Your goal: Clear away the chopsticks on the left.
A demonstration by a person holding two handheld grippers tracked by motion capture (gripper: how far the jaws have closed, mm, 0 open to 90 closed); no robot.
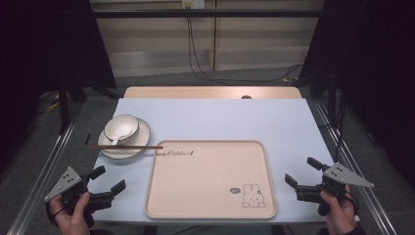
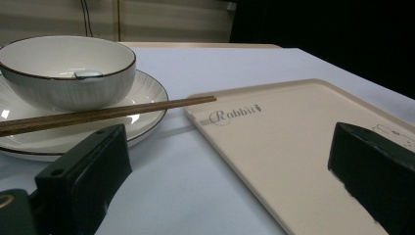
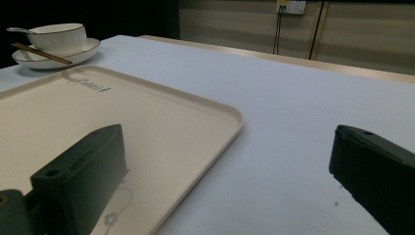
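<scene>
- Pale blue table under dim light, dark curtains at both sides of frame.
- Empty beige tray at lower centre.
- Bowl with spoon on plate, left of centre; chopsticks across plate, tips just reaching tray corner.
- Left gripper at lower left, jaws wide, empty, aimed toward plate.
- Right gripper at lower right, jaws wide, empty.
- Judged: start position, nothing grasped yet; next move likely calls for reaching to the chopsticks or plate edge.
</scene>
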